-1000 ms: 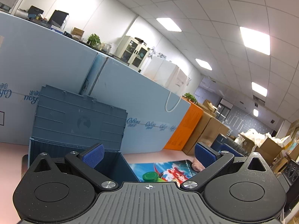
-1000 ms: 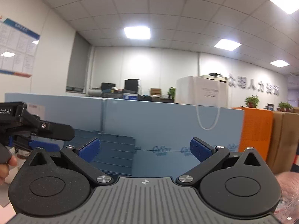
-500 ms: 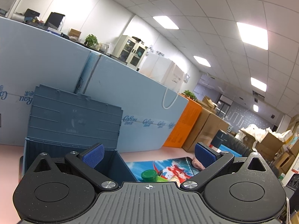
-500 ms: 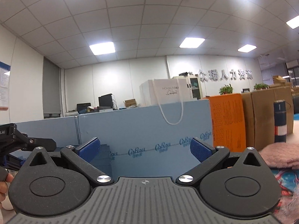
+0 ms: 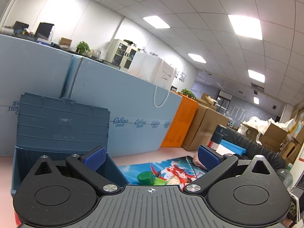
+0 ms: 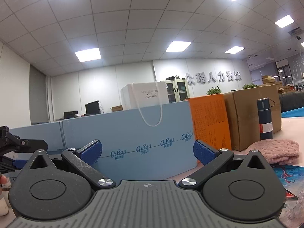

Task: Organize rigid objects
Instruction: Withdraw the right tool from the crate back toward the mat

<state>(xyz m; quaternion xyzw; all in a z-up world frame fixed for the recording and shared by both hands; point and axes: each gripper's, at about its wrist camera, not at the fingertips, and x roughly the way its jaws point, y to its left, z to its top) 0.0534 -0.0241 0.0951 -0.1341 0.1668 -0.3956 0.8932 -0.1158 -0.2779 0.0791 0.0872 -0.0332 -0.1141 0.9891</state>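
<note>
Left hand-held gripper [image 5: 151, 156] above pink tabletop [image 5: 144, 154], blue pads spread wide, nothing between them. Below it – green round lid [image 5: 146, 177] on colourful printed mat [image 5: 171, 168], just right of open blue storage box [image 5: 60, 133] with lid raised. Right hand-held gripper [image 6: 147, 150] also spread wide, empty – dark flask [image 6: 265, 118] upright well beyond, pink knitted cloth [image 6: 275, 150] near it.

Crate [image 5: 62, 163] near left on table [image 5: 148, 153]; mat [image 5: 171, 168] to its right, bottle cap [image 5: 146, 177] on mat. Flask [image 6: 265, 118] far right, before cardboard boxes [image 6: 247, 114].
</note>
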